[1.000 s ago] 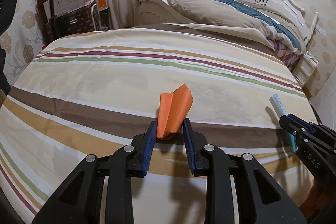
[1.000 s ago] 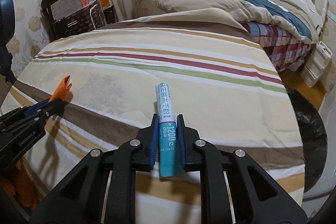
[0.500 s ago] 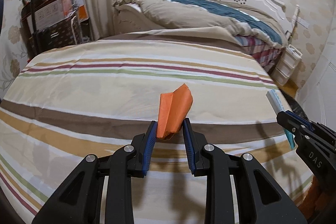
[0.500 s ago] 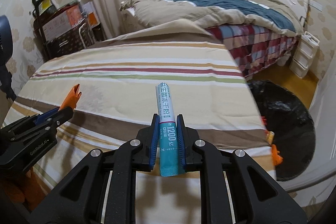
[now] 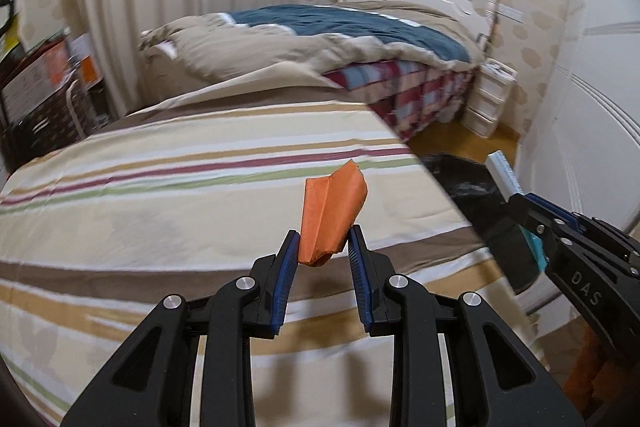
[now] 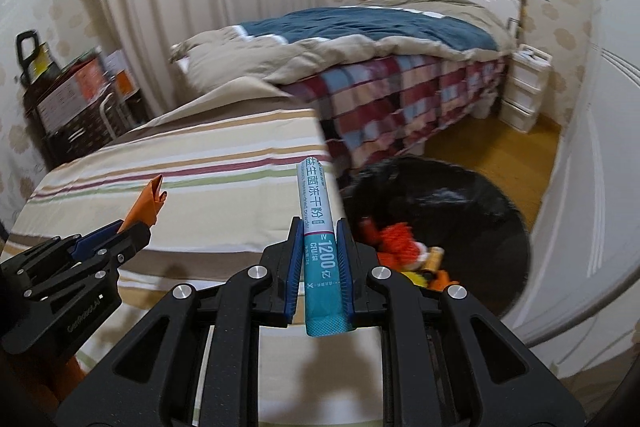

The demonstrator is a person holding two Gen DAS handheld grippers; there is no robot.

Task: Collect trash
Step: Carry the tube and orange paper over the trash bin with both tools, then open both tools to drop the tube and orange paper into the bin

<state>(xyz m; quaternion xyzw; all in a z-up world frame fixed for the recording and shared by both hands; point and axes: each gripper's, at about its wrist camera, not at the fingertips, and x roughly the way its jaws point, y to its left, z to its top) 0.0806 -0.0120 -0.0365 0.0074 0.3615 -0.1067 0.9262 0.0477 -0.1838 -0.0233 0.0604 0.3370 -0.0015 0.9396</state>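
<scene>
Past the striped bed's (image 6: 200, 163) right edge, the right gripper (image 6: 319, 259) pinches a light, slippery sachet (image 6: 318, 227) mid-length. The left gripper (image 5: 323, 259) clamps soft orange paper (image 5: 330, 215) by its lower end; both look crushable.

**Readable print on the sachet and the tongs**

The teal-and-white stick sachet (image 6: 318, 239) clamped between the right gripper (image 6: 319, 243) jaws carries "1200" with Chinese characters above it, toward its far end. "DAS" is printed on the right gripper's body in the left wrist view. The left gripper (image 6: 132, 227) body shows faint lettering, too blurred to read surely.
</scene>
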